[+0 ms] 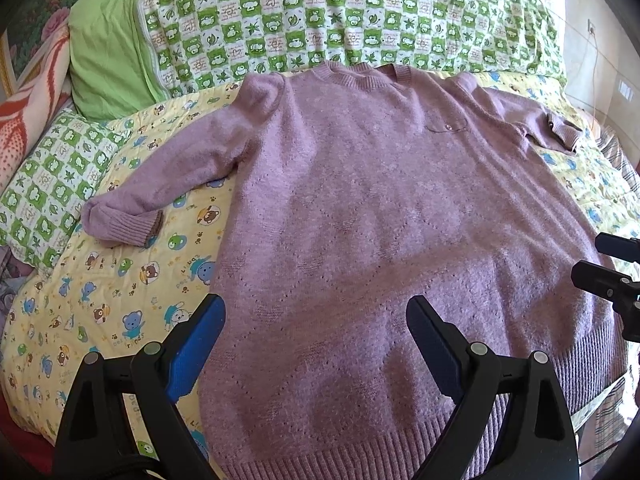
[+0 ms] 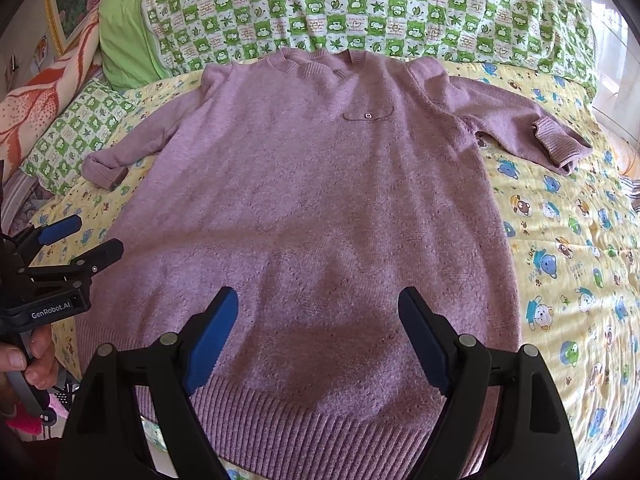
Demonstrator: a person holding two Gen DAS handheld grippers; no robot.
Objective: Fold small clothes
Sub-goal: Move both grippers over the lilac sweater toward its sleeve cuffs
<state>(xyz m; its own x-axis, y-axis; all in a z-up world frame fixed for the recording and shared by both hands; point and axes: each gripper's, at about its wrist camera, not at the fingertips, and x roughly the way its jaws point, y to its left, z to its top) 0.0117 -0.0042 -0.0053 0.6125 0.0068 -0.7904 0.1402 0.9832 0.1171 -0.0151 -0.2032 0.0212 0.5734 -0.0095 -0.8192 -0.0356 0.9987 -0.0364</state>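
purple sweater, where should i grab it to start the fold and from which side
Take the purple sweater by its ribbed sleeve cuffs: left gripper on the left cuff, right gripper on the right cuff. Come in from the outer sides; both sleeves lie spread clear of the flat body, ready to swing inward.

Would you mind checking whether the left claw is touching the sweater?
Apart: the right wrist view shows the left claw open, hovering above the sweater.

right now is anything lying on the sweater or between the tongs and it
Nothing visible. The purple sweater lies flat and bare on the yellow quilt, and both the left tongs and right tongs hang open over its lower part.
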